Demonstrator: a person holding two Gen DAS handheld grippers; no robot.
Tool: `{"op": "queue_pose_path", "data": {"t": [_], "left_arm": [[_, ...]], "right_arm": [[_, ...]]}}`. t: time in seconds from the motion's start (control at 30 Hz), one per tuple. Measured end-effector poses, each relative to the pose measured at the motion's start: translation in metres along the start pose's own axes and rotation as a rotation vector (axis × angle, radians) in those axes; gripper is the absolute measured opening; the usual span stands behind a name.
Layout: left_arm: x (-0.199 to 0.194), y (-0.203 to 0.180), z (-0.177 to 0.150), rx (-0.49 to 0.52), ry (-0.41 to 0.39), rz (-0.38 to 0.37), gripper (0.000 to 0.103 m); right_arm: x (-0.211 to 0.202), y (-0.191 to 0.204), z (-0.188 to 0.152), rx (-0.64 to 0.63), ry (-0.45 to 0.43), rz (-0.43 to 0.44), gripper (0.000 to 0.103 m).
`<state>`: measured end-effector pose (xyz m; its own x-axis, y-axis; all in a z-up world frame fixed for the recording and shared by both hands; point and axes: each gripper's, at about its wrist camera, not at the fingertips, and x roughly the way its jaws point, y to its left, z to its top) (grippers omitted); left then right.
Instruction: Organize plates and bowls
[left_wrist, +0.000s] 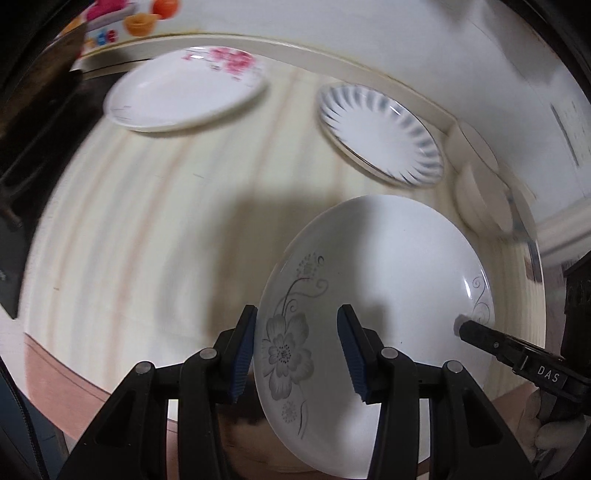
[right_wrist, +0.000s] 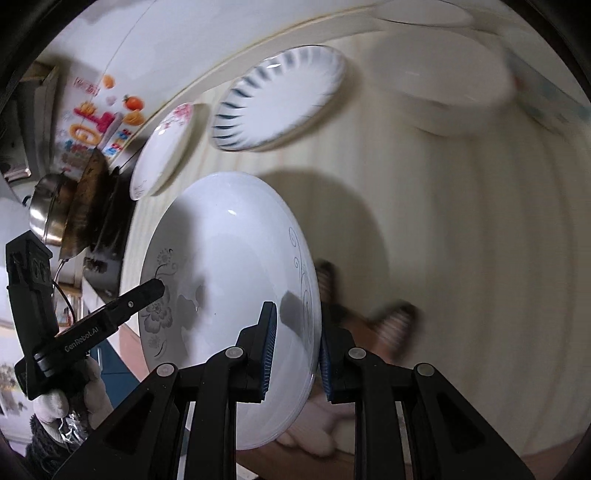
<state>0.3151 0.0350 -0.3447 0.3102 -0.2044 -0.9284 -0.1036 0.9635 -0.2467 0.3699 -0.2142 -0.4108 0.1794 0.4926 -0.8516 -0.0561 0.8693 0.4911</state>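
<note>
A white plate with a grey flower print (left_wrist: 373, 295) hung tilted above the pale wood-grain table (left_wrist: 166, 229), gripped at opposite rims by two hand-held grippers. The left gripper (left_wrist: 297, 354) straddled the flowered edge, one blue pad outside the rim and the other over the plate's face; whether both pads pressed could not be told from its own view. The right gripper (right_wrist: 295, 354) was pinched tight on the opposite rim, one pad on the face and the other behind it.

Farther back on the table lay a plate with pink blossoms (left_wrist: 188, 90) and, well apart from it, a plate with blue-grey rays (left_wrist: 380, 134). Stacked white bowls (left_wrist: 484, 192) sat near the wall, just beside the rayed plate. None of these touched the held plate.

The right wrist view alone showed a steel pot (right_wrist: 48, 210) and a dark pan (right_wrist: 88, 199) on a cooker left of the table, a colourful wall poster (right_wrist: 96, 125), and a white-gloved hand (right_wrist: 59, 402) carrying the left gripper. The left wrist view alone showed the right gripper's fingertip resting on the plate's scroll-patterned edge. Both views were smeared by blur at the margins.
</note>
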Motion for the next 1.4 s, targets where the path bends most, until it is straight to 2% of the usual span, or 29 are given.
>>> {"op": "queue_pose_path", "data": {"t": [0.13, 0.37, 0.73, 0.87, 0.93, 0.97, 1.03, 1.1, 1.2, 1.27, 1.4], "left_arm": [[0.016, -0.03, -0.009, 0.054, 0.037, -0.017, 0.041], [0.03, -0.058, -0.015, 0.121, 0.063, 0.006, 0.041], [0.037, -0.08, -0.018, 0.201, 0.051, 0.122, 0.041], [0.029, -0.079, -0.019, 0.199, 0.071, 0.116, 0.04], [0.007, -0.079, -0.012, 0.188, 0.033, 0.092, 0.04], [-0.011, -0.075, -0.006, 0.177, -0.008, 0.087, 0.04], [-0.039, -0.064, 0.005, 0.15, -0.069, 0.08, 0.041], [-0.063, -0.045, 0.025, 0.111, -0.12, 0.099, 0.05], [-0.081, -0.004, 0.056, 0.041, -0.183, 0.124, 0.051], [-0.078, 0.026, 0.075, -0.002, -0.189, 0.148, 0.051], [-0.059, 0.098, 0.113, -0.127, -0.193, 0.166, 0.051]], "right_arm": [[-0.012, -0.04, -0.019, 0.063, -0.007, -0.025, 0.023], [-0.018, -0.076, -0.035, 0.133, -0.033, -0.029, 0.023], [-0.018, -0.085, -0.038, 0.136, -0.038, 0.0, 0.023], [-0.017, -0.085, -0.037, 0.153, -0.003, 0.003, 0.023], [-0.024, -0.085, -0.035, 0.169, 0.014, 0.012, 0.024], [-0.036, -0.085, -0.034, 0.174, 0.005, 0.006, 0.024], [-0.058, -0.08, -0.03, 0.166, -0.01, -0.012, 0.033], [-0.081, -0.067, -0.022, 0.15, -0.044, -0.008, 0.042], [-0.1, -0.025, 0.006, 0.103, -0.092, 0.029, 0.056], [-0.092, 0.01, 0.033, 0.065, -0.106, 0.072, 0.057], [-0.041, 0.077, 0.095, 0.021, -0.094, 0.127, 0.057]]}}
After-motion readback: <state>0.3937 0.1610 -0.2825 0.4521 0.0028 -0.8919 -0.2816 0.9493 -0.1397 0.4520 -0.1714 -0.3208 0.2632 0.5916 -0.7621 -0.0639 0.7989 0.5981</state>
